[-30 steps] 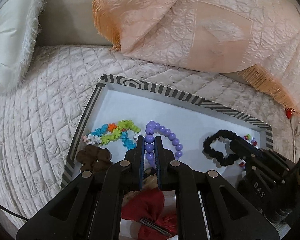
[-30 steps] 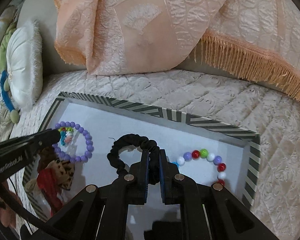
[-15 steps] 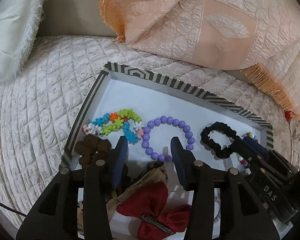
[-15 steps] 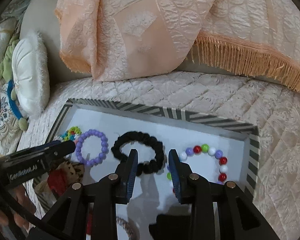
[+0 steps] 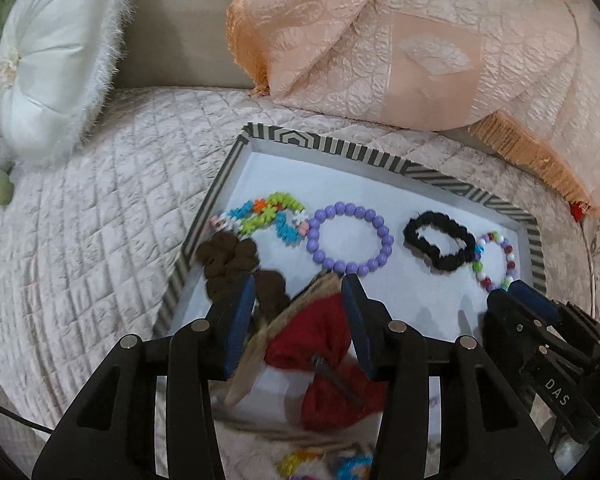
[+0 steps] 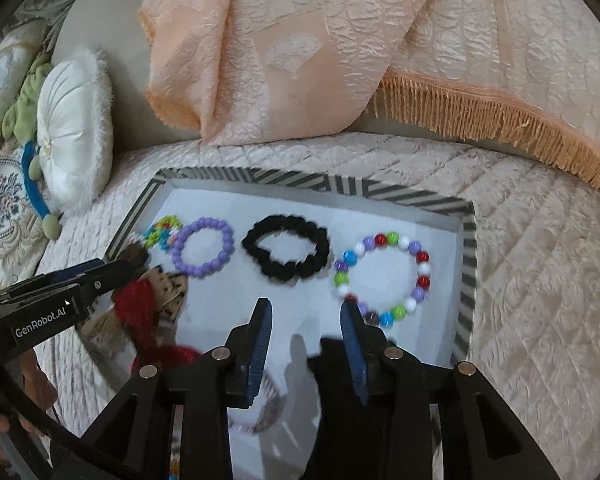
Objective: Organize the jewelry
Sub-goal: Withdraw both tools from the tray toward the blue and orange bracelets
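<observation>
We have four pieces lined up along the far side of the tray [image 6: 469,264]: colourful chain [image 5: 266,218], purple bracelet [image 6: 203,252], black scrunchie [image 6: 286,253], multicoloured bracelet [image 6: 382,276]. The bows [image 5: 324,352] nearer us look unsorted. Our left gripper [image 5: 300,304] has its jaws apart and empty; our right gripper [image 6: 306,320] is opening, nothing between.

Inside the striped tray [image 6: 469,264], bare white floor lies in front of the black scrunchie [image 6: 286,252], between the purple bracelet [image 6: 203,252] and the multicoloured bead bracelet [image 6: 384,276]. The tray's far strip, behind these 3 rings, is also bare. The tray's left end is crowded by the red bow [image 5: 324,344], brown scrunchie [image 5: 228,264] and bright flower chain [image 5: 266,218]. Beyond the tray's far rim, a peach fringed cloth [image 6: 284,48] overhangs the quilt [image 6: 540,300].
</observation>
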Action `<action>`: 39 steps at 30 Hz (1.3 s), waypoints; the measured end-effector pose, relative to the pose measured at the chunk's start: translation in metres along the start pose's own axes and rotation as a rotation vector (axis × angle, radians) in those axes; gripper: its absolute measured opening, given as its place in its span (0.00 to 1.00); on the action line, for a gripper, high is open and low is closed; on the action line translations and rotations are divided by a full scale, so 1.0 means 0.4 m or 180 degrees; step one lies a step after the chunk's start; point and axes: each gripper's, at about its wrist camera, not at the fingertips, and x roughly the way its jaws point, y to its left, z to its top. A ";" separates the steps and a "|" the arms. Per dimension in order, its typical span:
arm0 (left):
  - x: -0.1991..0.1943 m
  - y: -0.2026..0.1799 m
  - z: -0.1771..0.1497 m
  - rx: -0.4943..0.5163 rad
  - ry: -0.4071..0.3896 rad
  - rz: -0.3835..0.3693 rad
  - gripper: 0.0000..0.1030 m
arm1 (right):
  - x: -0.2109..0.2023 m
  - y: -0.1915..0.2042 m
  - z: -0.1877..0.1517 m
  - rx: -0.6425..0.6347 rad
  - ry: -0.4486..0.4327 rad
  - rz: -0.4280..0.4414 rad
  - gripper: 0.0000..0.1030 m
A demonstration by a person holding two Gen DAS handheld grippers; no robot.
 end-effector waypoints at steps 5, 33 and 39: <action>-0.061 0.016 -0.050 0.0052 -0.0111 0.0053 0.43 | -0.047 0.032 -0.045 -0.0044 -0.0010 0.0012 0.35; -0.224 0.138 -0.331 -0.0002 -0.0088 -0.0072 0.43 | -0.175 0.177 -0.326 -0.0447 0.0228 0.0081 0.36; -0.223 0.152 -0.369 0.0001 -0.0078 -0.0039 0.43 | -0.144 0.184 -0.337 -0.0377 0.0269 0.0023 0.36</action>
